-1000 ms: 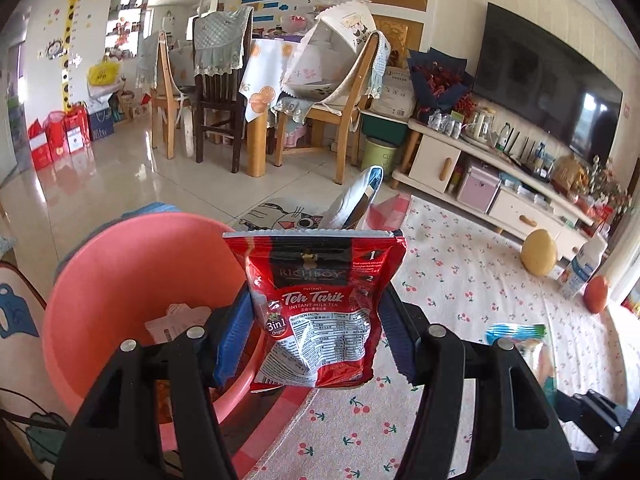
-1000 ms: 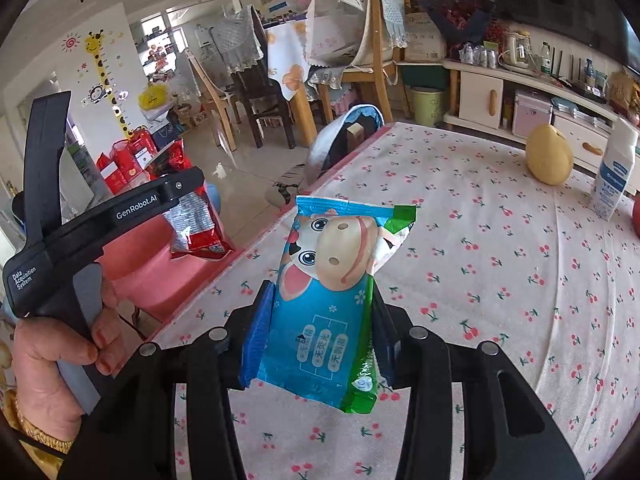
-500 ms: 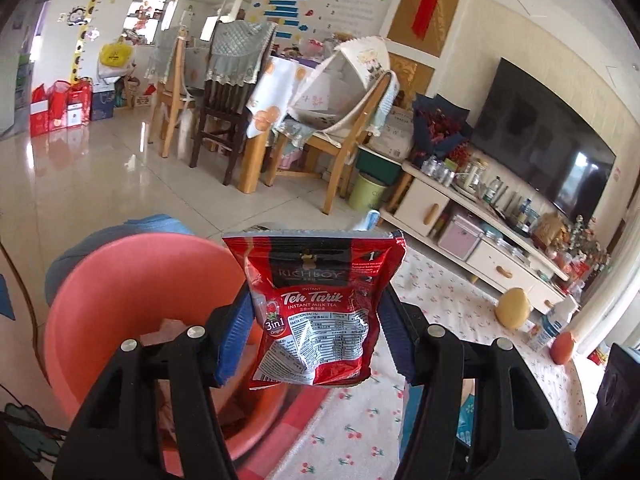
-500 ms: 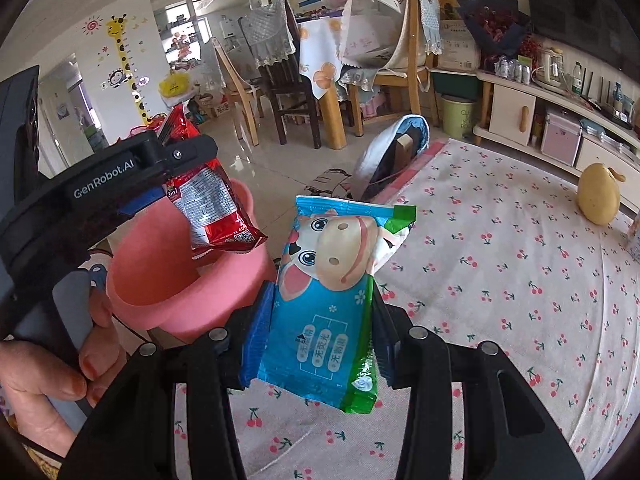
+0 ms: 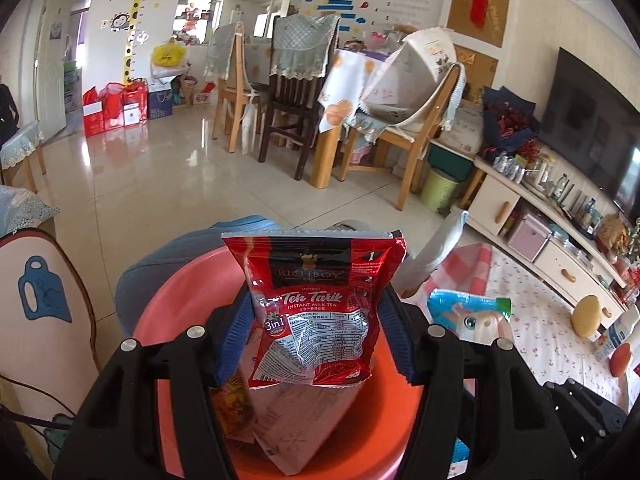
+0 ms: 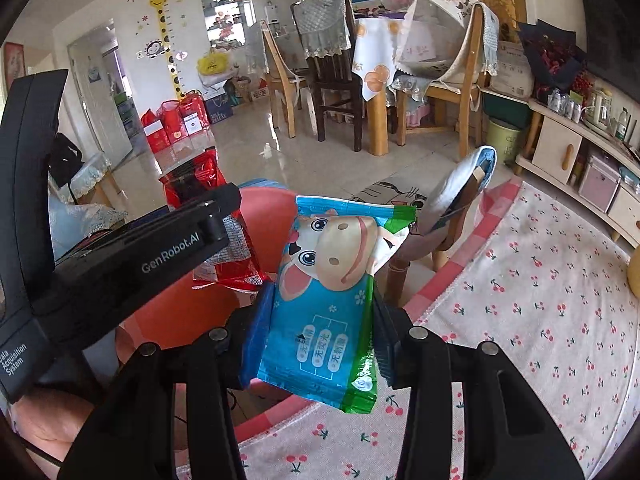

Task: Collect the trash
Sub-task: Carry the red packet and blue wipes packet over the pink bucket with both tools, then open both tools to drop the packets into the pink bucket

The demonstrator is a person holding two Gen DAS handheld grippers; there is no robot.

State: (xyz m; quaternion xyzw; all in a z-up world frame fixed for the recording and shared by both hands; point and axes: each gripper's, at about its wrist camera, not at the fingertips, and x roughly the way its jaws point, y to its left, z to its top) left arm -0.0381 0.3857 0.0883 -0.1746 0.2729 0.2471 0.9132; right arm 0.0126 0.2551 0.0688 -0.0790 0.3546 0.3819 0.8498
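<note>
My left gripper (image 5: 314,336) is shut on a red Teh Tarik milk-tea packet (image 5: 316,312) and holds it directly above a pink basin (image 5: 372,436) with paper and wrappers inside. My right gripper (image 6: 320,340) is shut on a blue cow-print packet (image 6: 332,304), held over the table's left edge beside the basin (image 6: 192,308). The left gripper and its red packet (image 6: 236,252) show at the left of the right wrist view. The blue packet (image 5: 468,314) shows at the right of the left wrist view.
A cherry-print tablecloth (image 6: 540,320) covers the table on the right. A chair back (image 6: 460,196) with a blue cover stands at the table's far-left corner. A yellow fruit (image 5: 588,316), a white bottle (image 5: 614,336) and a red fruit (image 5: 620,360) sit far right.
My left gripper has carried the red packet from beside the basin to over its middle. My right gripper has moved left with the blue packet, close to the basin's edge.
</note>
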